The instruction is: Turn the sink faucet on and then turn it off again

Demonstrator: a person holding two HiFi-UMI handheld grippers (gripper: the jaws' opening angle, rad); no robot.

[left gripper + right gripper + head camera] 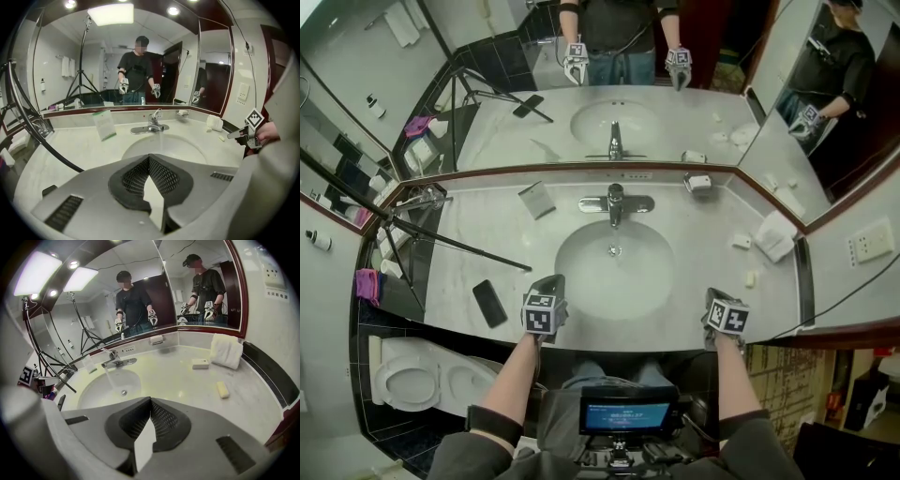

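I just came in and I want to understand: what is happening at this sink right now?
A person stands at the sink with a hand-held gripper in each hand. The left hand-held gripper and the right hand-held gripper are both shut and empty, near the front edge of the counter, away from the faucet. Water runs from it, so it is on and not yet turned off.

1 faucet (pixel 615 202), 1 sink (pixel 581 281), 1 phone (pixel 489 303), 1 towel (pixel 776 234) — 1 tripod (pixel 459 246).

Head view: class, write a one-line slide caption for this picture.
Both shut, the left gripper and the right gripper hover over the front edge of the counter, short of the running faucet.
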